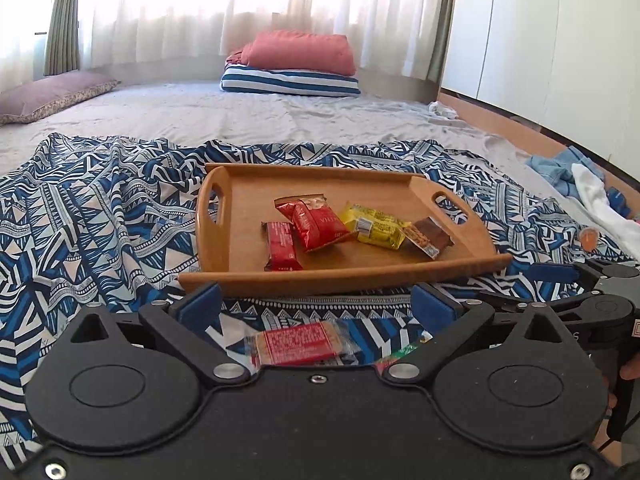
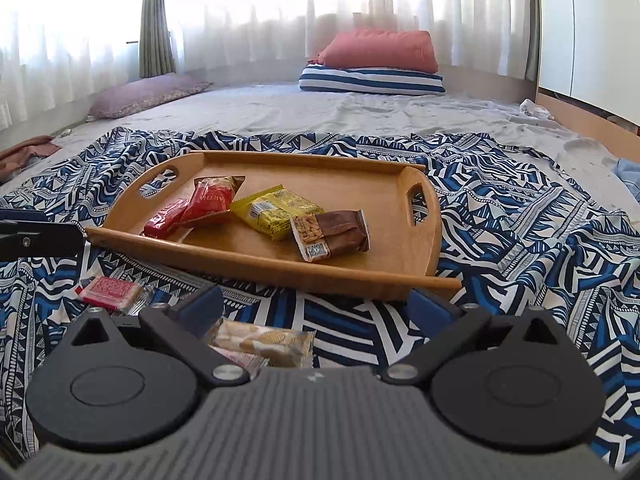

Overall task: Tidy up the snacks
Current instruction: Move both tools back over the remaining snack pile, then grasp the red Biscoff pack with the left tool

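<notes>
A wooden tray (image 1: 240,200) sits on a blue patterned cloth (image 1: 80,208) on the bed. Four snacks lie in the tray: a small red bar (image 1: 281,245), a red bag (image 1: 316,220), a yellow pack (image 1: 374,226) and a brown bar (image 1: 430,238). More snacks wait on the cloth, just in front of the tray: a red cracker pack (image 1: 298,342) and a pale biscuit pack (image 2: 264,340).

The left gripper (image 1: 316,306) has its jaws wide apart and holds nothing. The right gripper (image 2: 316,304) is wide open and empty too.

The cloth is soft and wrinkly, so the jaws could pinch it along with a flat pack. A shiny wrapper could also slip out and land outside the tray.
</notes>
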The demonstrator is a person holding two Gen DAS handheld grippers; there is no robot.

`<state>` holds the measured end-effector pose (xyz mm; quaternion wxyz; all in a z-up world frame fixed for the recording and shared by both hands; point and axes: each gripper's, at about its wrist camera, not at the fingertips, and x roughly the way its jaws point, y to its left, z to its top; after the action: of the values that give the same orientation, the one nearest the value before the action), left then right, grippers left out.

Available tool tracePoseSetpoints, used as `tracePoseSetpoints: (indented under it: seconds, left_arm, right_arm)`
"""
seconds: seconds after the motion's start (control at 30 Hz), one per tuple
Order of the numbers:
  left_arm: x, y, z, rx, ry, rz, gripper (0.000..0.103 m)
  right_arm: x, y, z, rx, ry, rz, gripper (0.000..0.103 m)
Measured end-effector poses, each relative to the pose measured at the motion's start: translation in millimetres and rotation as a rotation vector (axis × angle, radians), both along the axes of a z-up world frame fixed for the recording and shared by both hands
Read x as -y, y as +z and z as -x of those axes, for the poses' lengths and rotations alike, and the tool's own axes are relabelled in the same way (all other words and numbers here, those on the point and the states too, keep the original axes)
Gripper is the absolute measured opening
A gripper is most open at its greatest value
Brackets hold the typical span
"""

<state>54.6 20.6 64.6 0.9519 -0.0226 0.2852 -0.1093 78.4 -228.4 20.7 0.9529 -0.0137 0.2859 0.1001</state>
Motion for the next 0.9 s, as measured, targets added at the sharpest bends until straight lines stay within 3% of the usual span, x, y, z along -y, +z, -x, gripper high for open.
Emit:
tracePoseSetpoints:
  seconds: [0.9]
  left_arm:
    - [19,-30,74,-0.079,-0.123,-0.011,0.101]
  right_arm:
    - [-5,-23,68,0.002,0.028,0.061,0.103]
